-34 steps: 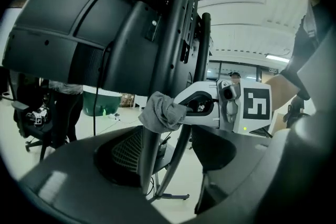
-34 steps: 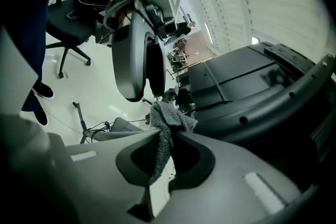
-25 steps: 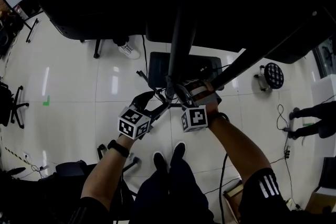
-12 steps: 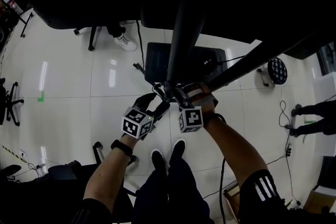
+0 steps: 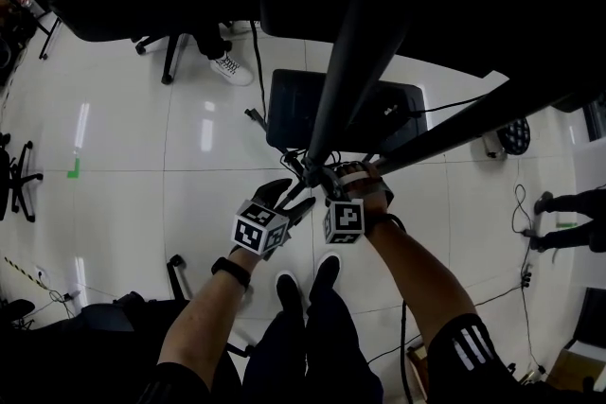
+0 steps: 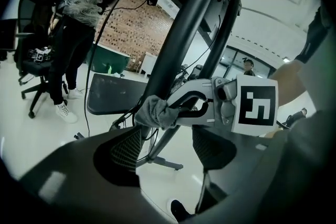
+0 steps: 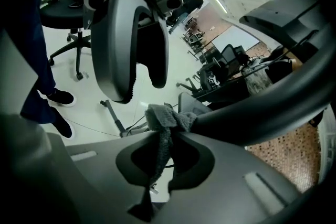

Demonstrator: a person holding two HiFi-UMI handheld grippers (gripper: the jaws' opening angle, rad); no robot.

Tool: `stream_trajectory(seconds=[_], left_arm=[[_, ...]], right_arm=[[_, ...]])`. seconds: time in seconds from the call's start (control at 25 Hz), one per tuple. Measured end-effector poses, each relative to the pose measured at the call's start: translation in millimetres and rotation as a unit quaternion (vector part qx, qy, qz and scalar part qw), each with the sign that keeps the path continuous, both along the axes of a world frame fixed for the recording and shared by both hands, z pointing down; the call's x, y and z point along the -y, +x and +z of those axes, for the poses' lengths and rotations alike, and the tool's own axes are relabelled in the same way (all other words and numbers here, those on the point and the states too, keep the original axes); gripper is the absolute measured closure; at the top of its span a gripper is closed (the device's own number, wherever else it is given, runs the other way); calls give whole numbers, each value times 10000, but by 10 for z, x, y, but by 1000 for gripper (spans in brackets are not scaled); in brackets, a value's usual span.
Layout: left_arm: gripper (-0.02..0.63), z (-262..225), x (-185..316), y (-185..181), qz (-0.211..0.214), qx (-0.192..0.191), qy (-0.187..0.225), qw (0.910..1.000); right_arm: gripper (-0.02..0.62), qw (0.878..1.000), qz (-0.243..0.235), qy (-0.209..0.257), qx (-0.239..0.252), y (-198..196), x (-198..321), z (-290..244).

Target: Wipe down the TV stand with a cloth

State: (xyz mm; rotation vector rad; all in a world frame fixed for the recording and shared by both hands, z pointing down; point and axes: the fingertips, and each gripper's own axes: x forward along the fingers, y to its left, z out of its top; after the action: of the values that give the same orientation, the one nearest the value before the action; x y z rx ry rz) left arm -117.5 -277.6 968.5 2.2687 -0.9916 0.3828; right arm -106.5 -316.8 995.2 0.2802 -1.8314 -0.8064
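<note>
Pinching grey cloth [image 7: 167, 115] against stand pole [image 5: 347, 61]: right hand-held gripper [image 7: 163, 161]; left hand-held gripper [image 6: 168, 145] wide; white floor [image 5: 123, 128].

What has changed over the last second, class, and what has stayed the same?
The left gripper, jaws apart, edged right, nearer the right gripper. The right gripper stayed at the TV stand, where its poles meet, shut on the grey cloth. No grasp or release shows.

Black short sleeves, the right sleeve [image 5: 471, 347] white-striped; black watch [image 5: 230, 271]; dark trousers [image 5: 303, 350]; black shoes [image 5: 325, 273] at 6 o'clock. Left gripper [image 6: 168, 152] and right gripper [image 7: 165, 162] carry black-and-white marker cubes [image 5: 260, 230].
</note>
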Motion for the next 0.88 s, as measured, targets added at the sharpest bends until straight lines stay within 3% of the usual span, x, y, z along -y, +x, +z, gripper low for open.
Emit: stream_trajectory(seconds=[0.24,0.36,0.48,0.68,0.88], left_arm=[[279,62,-57,28,129,25,-38,9999],[278,-72,-93,38,219,56,17,9997],[278,-327,-164,50,318,72,161,9993],[278,-962,-314,131,566,88,567,9967],[278,-1788,-385,194,777,245,1208,9893]], right_arm=[[577,9990,279,-298,200,-24,-28,135],[577,9951,621,-489,596,-8,-61,-74],[575,9860,1018,-570,1194,14,-132,-535],[575,9774,1181,-464,1691,152,-340,-1273],[575,9612,1397,-184,2371,320,-412,-2465]])
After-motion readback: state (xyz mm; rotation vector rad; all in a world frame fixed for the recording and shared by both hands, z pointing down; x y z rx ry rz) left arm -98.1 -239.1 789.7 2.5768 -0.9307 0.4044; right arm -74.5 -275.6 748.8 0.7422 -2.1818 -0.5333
